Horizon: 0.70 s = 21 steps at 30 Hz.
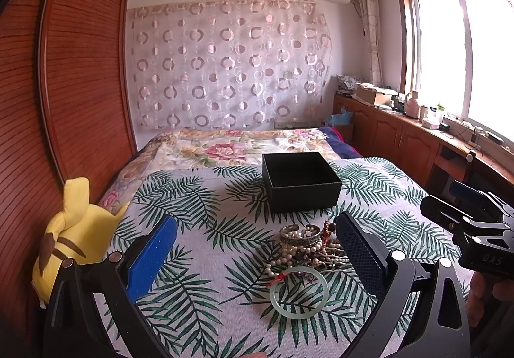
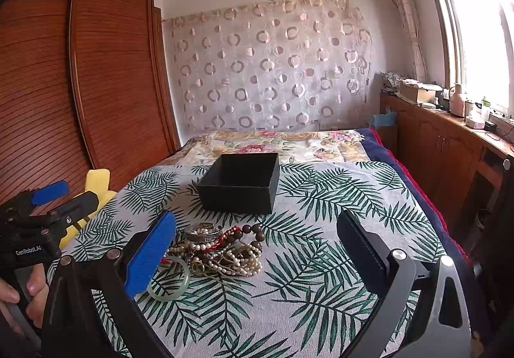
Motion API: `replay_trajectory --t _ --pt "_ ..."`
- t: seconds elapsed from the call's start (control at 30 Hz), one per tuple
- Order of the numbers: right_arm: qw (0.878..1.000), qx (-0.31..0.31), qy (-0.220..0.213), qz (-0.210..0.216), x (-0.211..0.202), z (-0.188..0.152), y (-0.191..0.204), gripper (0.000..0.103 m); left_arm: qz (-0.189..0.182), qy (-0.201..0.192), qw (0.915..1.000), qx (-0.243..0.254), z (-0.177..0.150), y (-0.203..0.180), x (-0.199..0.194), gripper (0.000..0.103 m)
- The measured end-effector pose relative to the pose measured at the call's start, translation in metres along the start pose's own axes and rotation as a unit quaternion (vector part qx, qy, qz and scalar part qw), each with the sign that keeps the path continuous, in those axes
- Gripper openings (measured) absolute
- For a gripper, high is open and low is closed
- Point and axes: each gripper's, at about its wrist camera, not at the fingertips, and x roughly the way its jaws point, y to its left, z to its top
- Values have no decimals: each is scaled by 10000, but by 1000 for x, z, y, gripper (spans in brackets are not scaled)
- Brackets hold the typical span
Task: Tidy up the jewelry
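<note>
A pile of jewelry (image 1: 308,245) lies on the leaf-print cloth: pearl strands, a silver cuff (image 1: 300,234), dark wooden beads and a pale green jade bangle (image 1: 299,293) at its near edge. An open, empty black box (image 1: 302,181) stands just behind the pile. My left gripper (image 1: 257,248) is open and empty, above the cloth, its right finger beside the pile. In the right wrist view the pile (image 2: 221,252), bangle (image 2: 168,281) and box (image 2: 239,183) sit left of center. My right gripper (image 2: 257,248) is open and empty, its blue left finger beside the bangle.
A yellow plush toy (image 1: 69,239) lies at the bed's left edge by the wooden wardrobe (image 1: 64,85). A floral blanket (image 1: 225,146) covers the far bed. Wooden cabinets (image 2: 443,146) with clutter run along the right under the window.
</note>
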Motion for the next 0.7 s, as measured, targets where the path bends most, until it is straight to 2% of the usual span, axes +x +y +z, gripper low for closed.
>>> replay_trajectory --t 0.7 --pt "10000 -2 -3 1 -2 1 1 101 0 -13 10000 0 1 -1 -2 96"
